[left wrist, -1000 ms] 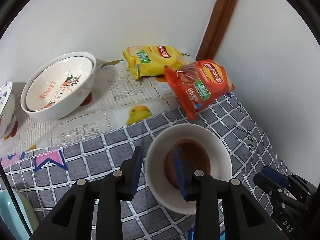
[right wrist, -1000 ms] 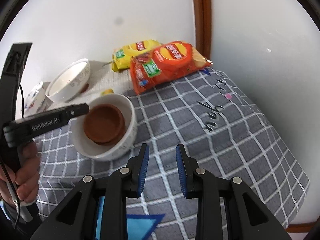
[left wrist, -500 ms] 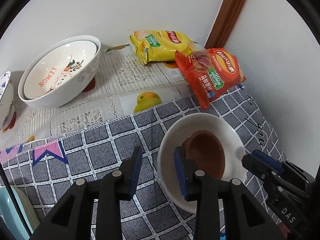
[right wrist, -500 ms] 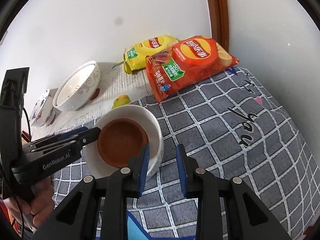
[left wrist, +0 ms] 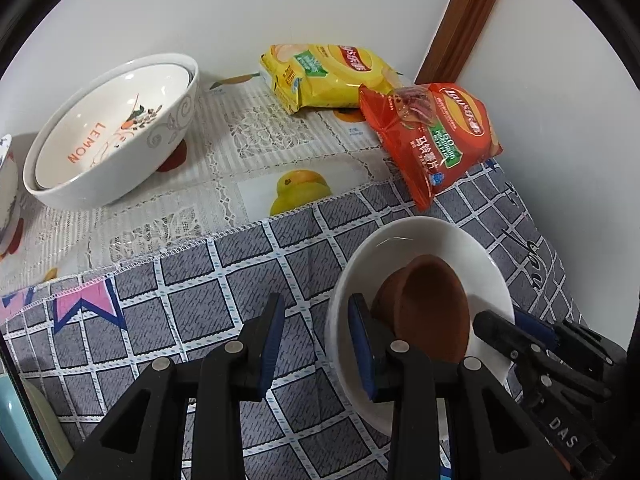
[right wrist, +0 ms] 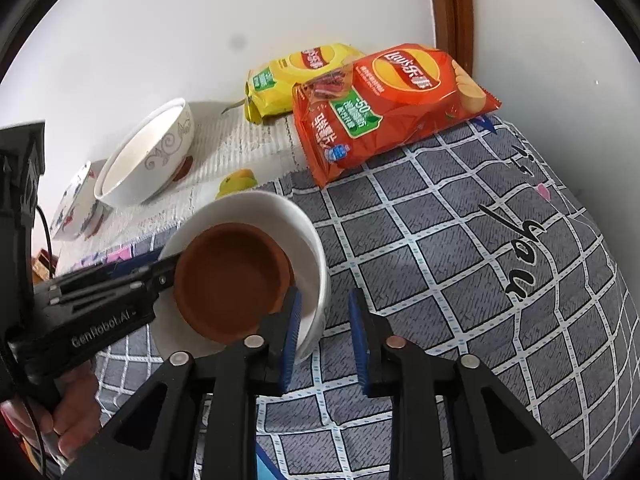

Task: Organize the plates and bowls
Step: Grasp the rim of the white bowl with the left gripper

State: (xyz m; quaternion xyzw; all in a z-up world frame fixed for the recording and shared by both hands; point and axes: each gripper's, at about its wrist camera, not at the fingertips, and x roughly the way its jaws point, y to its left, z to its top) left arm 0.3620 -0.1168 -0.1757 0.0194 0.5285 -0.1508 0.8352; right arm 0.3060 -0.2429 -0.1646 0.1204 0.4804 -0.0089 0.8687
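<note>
While the white bowl (left wrist: 404, 236) sits on the grey checked cloth (left wrist: 200, 300) at the near right of the bench, with smaller brown bowls (left wrist: 432, 312) nested and tilted inside it, both tools come at it from opposite sides, apparently so that the stack can be lifted level and not tip. The left tool (left wrist: 316, 308) straddles the bowl's near rim, one finger inside and one outside; its jaws stand apart and neither pad visibly presses the wall, so it is released. The right tool (right wrist: 324, 312) straddles the opposite rim in the same way; its jaws have just been closing with the rim between them, yet a gap shows on either side, so I judge it not yet clenched. Farther back, against the wall, a lemon-printed bowl (left wrist: 112, 132) rests inside a larger white one, which looks like the likely home for this stack. A red chip bag (left wrist: 436, 136) and a yellow chip bag (left wrist: 328, 76) lie near the corner, clear of the grasp
</note>
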